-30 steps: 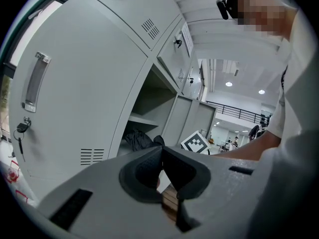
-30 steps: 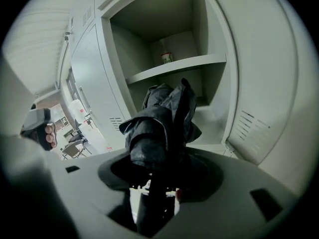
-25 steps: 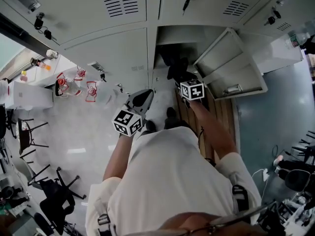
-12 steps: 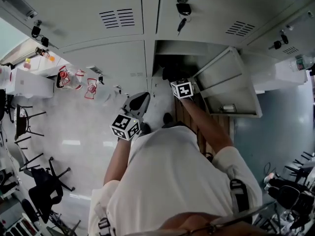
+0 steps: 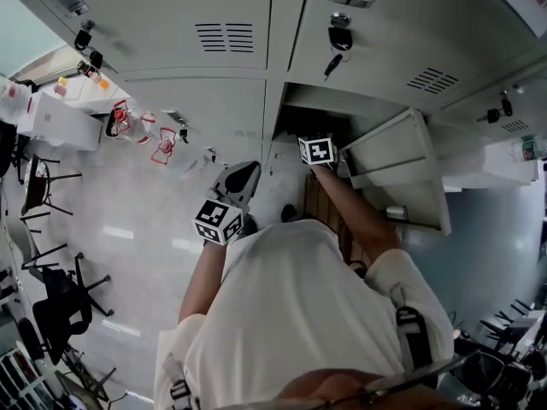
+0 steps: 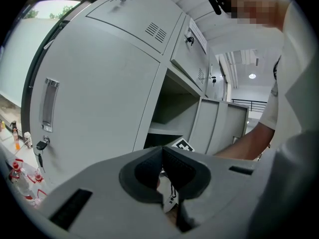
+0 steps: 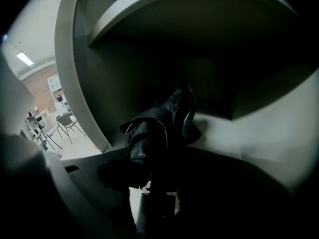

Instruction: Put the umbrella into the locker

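In the right gripper view a dark folded umbrella (image 7: 155, 126) juts forward from my right gripper (image 7: 153, 159), whose jaws are shut on it. Its tip lies inside the open locker compartment (image 7: 259, 133), under a shelf. From the head view, my right gripper (image 5: 314, 143) reaches into that dark opening (image 5: 301, 120), beside the swung-out door (image 5: 402, 173); the umbrella is lost in shadow there. My left gripper (image 5: 242, 178) hangs at the left of the opening, in front of a closed door. Its jaws (image 6: 162, 156) are shut with nothing between them.
Keys hang from the locks of closed lockers (image 5: 338, 41). Red-trimmed bottles (image 5: 128, 125) and a white box (image 5: 55, 120) stand by the lockers at left. Black chairs (image 5: 51, 301) are behind me at left. A wooden strip (image 5: 323, 207) runs below the open locker.
My right gripper has pushed forward and down into the locker opening with the umbrella. The left gripper has hardly shifted. The head has tilted, so the lockers sit lower in view.
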Available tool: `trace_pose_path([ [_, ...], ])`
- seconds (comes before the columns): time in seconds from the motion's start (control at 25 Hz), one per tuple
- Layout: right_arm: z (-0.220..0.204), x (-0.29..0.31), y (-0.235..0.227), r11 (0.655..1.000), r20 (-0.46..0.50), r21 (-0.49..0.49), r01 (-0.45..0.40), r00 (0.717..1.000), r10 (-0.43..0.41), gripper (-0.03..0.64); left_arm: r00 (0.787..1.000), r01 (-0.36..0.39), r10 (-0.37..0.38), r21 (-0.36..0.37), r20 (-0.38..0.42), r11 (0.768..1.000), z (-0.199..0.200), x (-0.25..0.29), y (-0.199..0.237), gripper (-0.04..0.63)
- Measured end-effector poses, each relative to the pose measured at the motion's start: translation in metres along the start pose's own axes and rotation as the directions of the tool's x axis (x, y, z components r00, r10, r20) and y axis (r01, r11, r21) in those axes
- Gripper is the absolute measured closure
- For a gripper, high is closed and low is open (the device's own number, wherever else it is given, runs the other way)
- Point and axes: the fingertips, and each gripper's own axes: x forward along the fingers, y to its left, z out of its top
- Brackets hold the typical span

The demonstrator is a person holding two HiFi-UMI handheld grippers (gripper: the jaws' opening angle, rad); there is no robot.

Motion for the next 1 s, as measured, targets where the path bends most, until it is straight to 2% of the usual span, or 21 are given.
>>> trace_pose_path([
  [0.28,-0.006,0.011,-0.003,1.000,-0.016,0.018,0.000,1.000,0.000,0.356,1.000,-0.019,0.019,-0.008,-0.012,1.000,-0.004,-0.003,0.003,0.592],
  [0.44,-0.008,0.008,-0.001,1.000,-0.026,0.009,-0.005,1.000,0.005,0.311,1.000,-0.003,0.003,-0.007,-0.013,1.000,-0.003,-0.001,0.001,0.591],
  [0.64,-0.015,-0.013,0.001,1.000,-0.001,0.003,-0.016,1.000,0.016,0.258,0.998,0.049,-0.049,-0.007,-0.025,0.999,-0.007,0.009,-0.012,0.592],
  [0.8,-0.029,-0.037,0.005,1.000,0.025,0.017,-0.020,1.000,0.020,0.258,0.993,0.107,-0.107,-0.010,-0.048,0.994,-0.014,0.017,-0.026,0.592],
  [1.0,-0.047,-0.064,0.012,1.000,0.065,-0.028,-0.005,0.998,0.007,0.259,0.984,0.166,-0.166,-0.015,-0.069,0.986,-0.022,0.027,-0.043,0.592],
])
